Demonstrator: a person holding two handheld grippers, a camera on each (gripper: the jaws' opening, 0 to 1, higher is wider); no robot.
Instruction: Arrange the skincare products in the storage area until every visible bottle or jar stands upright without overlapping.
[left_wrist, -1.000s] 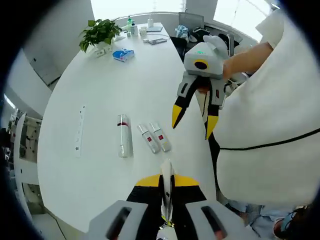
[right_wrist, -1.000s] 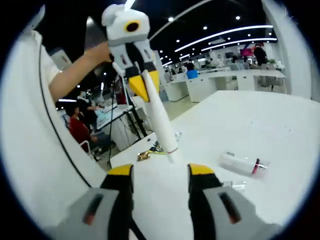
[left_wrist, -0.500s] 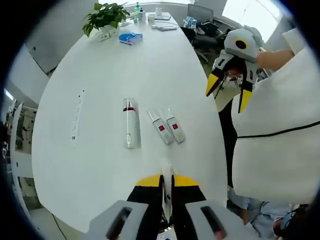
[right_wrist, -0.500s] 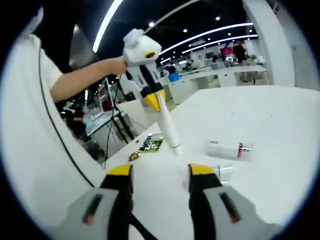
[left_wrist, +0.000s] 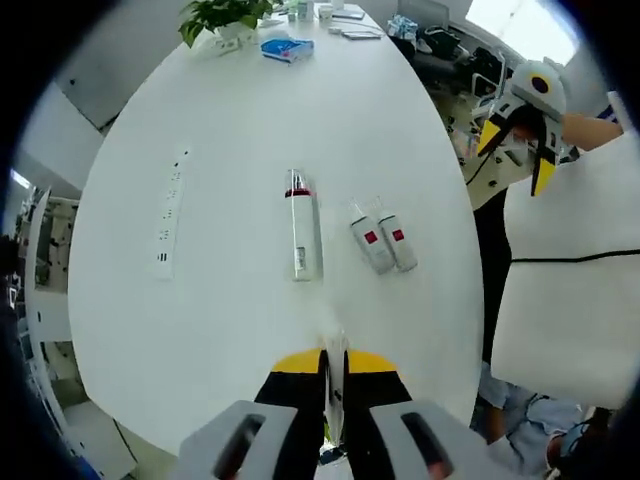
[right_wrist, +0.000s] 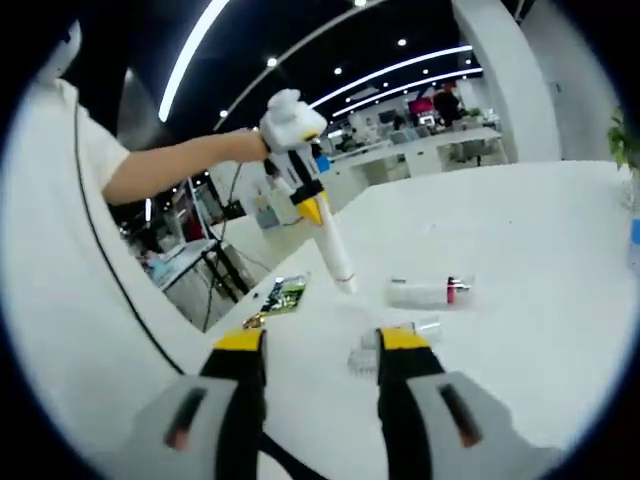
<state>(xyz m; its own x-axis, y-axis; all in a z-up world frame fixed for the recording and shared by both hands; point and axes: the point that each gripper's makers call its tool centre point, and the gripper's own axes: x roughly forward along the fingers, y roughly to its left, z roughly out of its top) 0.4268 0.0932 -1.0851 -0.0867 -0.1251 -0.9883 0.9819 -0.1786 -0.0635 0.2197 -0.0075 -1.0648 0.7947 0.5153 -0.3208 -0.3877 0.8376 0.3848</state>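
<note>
White oval table (left_wrist: 230, 150) carries the products. Tall pump bottle (left_wrist: 301, 236) and two small tubes (left_wrist: 384, 243) lie flat mid-table, so none upright yet. Left tongs (left_wrist: 334, 385) clamped on a white tube (right_wrist: 336, 253), held base-down, likely for standing. Right tongs (right_wrist: 318, 345) apart, empty. Red labels, unreadable.

A long white oval tabletop (left_wrist: 240, 150) stretches ahead of the jaws; bright ceiling light strips (right_wrist: 390, 70) run overhead beyond distant desks (right_wrist: 420, 158).
</note>
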